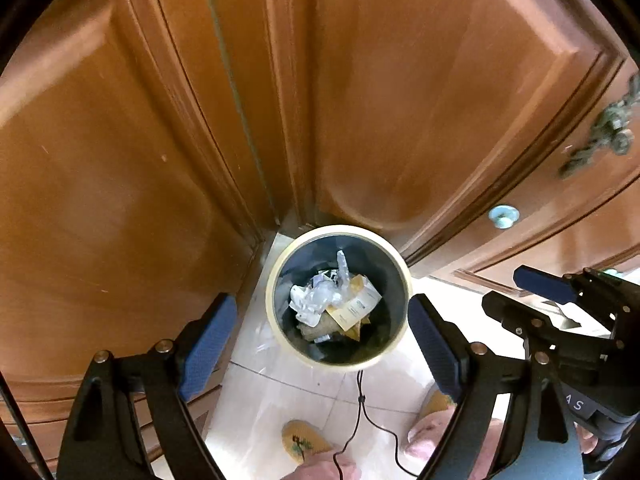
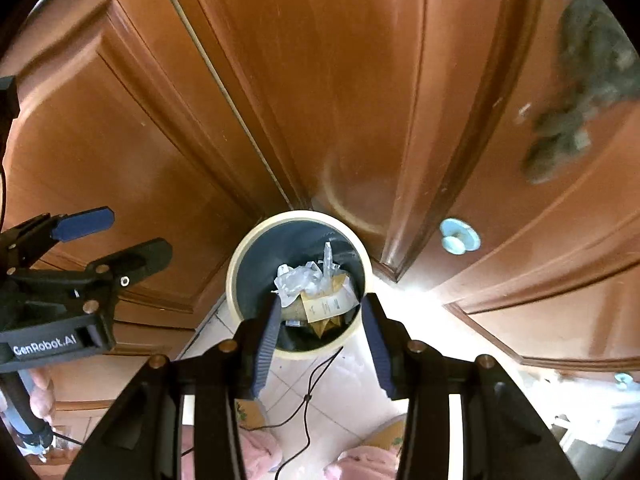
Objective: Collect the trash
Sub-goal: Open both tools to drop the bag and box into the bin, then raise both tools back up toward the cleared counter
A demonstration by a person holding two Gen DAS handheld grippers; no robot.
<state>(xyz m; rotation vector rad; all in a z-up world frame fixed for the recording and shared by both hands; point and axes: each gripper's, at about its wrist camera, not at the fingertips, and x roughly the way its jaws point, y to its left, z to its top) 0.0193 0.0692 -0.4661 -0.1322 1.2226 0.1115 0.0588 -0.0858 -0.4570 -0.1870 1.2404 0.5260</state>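
Blue-padded and black-framed, the left gripper (image 1: 322, 336) hung above a cream-rimmed waste bin (image 1: 276, 280), its fingers spread wide and holding nothing, one pad (image 1: 208, 344) out over the wooden panel and the other (image 1: 434, 344) just off the bin's right edge. The right gripper (image 2: 320, 340) pointed down at the same bin (image 2: 236, 276) from close by, its jaws likewise parted and empty, both blue pads framing the near rim. Each tool showed at the edge of the other's view, side by side and apart. Inside the dark bin lay the trash (image 1: 334, 300): crumpled white paper and clear plastic on top, yellow and brown printed card beneath. The bin stood on pale floor tiles (image 1: 280, 400), tucked into a corner where reddish-brown panelled wooden doors (image 1: 120, 160) met. A pale blue knob (image 1: 503, 215) sat on the right-hand panel, with an ornate dark metal handle (image 1: 604, 132) higher up. A thin black cable (image 1: 362, 400) trailed across the tiles toward the person's sandalled feet (image 1: 304, 442).
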